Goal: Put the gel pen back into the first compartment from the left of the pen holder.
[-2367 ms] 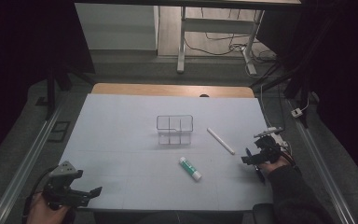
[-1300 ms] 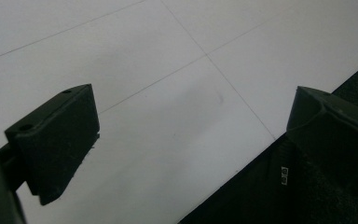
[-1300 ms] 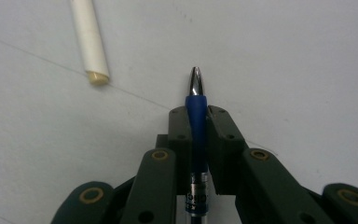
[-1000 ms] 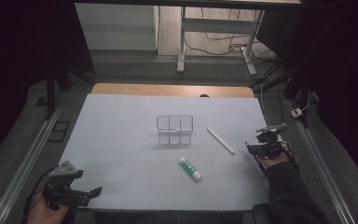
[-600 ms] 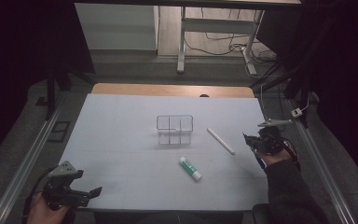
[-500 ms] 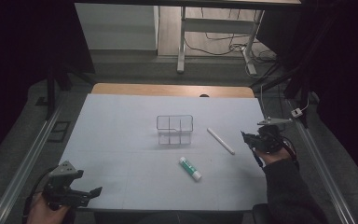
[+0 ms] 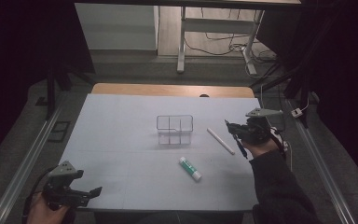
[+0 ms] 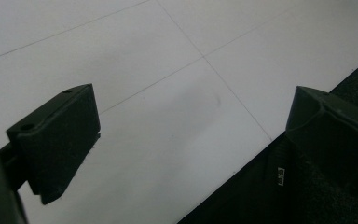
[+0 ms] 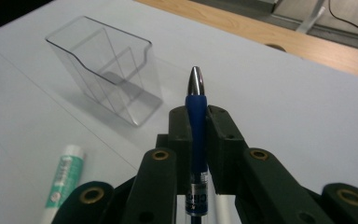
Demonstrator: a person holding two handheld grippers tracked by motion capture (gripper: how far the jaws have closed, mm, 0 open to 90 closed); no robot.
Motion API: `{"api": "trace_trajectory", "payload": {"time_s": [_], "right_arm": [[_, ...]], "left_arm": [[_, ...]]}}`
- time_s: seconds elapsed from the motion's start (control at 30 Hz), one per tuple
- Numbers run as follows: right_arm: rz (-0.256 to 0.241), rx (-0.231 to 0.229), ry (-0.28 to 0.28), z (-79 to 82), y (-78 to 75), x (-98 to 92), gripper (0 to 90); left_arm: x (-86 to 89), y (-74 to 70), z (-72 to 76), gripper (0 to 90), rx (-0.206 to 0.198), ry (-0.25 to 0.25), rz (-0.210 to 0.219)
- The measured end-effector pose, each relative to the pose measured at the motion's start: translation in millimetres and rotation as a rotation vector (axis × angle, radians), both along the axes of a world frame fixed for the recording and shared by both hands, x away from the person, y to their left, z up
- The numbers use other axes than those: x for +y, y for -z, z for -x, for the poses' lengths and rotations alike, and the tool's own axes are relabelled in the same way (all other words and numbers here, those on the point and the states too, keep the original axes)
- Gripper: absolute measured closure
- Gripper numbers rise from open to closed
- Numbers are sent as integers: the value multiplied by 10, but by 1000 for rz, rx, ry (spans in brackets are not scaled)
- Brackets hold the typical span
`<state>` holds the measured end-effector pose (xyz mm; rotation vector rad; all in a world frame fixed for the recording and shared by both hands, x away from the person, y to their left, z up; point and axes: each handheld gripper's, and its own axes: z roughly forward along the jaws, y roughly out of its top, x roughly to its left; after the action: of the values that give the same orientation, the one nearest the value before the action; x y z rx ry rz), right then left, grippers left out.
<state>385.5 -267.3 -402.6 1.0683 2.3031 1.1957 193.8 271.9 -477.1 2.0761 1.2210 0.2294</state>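
My right gripper (image 9: pixel 196 119) is shut on a blue pen (image 9: pixel 196 100) whose silver tip points toward a clear plastic organizer (image 9: pixel 107 67). In the high view this right gripper (image 7: pixel 237 134) hovers over the table's right side with the blue pen (image 7: pixel 239 146) slanting down from it, right of the clear organizer (image 7: pixel 174 129). A white stick (image 7: pixel 221 141) lies between the organizer and the gripper. A green-and-white glue stick (image 7: pixel 189 168) lies nearer the front. My left gripper (image 7: pixel 81 193) rests open at the front left corner; in its own view the left gripper (image 8: pixel 186 135) has wide-apart jaws over bare table.
The white table top (image 7: pixel 121 140) has a wooden strip (image 7: pixel 168 89) along its far edge. Metal rails (image 7: pixel 32 149) run down both sides. Desk legs and cables (image 7: pixel 214 42) lie on the floor beyond. The glue stick (image 9: pixel 63 179) lies left of my right gripper.
My right gripper has risen from the table with the blue pen and moved farther back and slightly left, toward the organizer. The left gripper has stayed put.
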Motion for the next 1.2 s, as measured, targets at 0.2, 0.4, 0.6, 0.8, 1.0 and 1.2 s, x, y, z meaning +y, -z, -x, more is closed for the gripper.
{"api": "trace_trajectory", "payload": {"time_s": [0.2, 0.4, 0.6, 0.8, 1.0, 1.2], "right_arm": [[-8, -27, -69, -41, -68, 234, 802], [-39, -39, -106, -100, -110, 457, 803], [-66, -53, -146, -170, -136, 705, 802], [-82, -74, -183, -241, -141, 976, 802], [-119, -82, -208, -352, -119, 1266, 802], [-143, -91, -219, -435, -115, 1430, 802]], "left_arm": [[9, 2, -4, 36, 3, 0, 7], [25, 5, -11, 36, 10, 10, 24], [55, 10, -18, 37, 16, 16, 56], [82, 12, -22, 38, 19, 27, 84], [102, 16, -28, 39, 24, 38, 105], [96, 18, -27, 41, 25, 42, 105]]}}
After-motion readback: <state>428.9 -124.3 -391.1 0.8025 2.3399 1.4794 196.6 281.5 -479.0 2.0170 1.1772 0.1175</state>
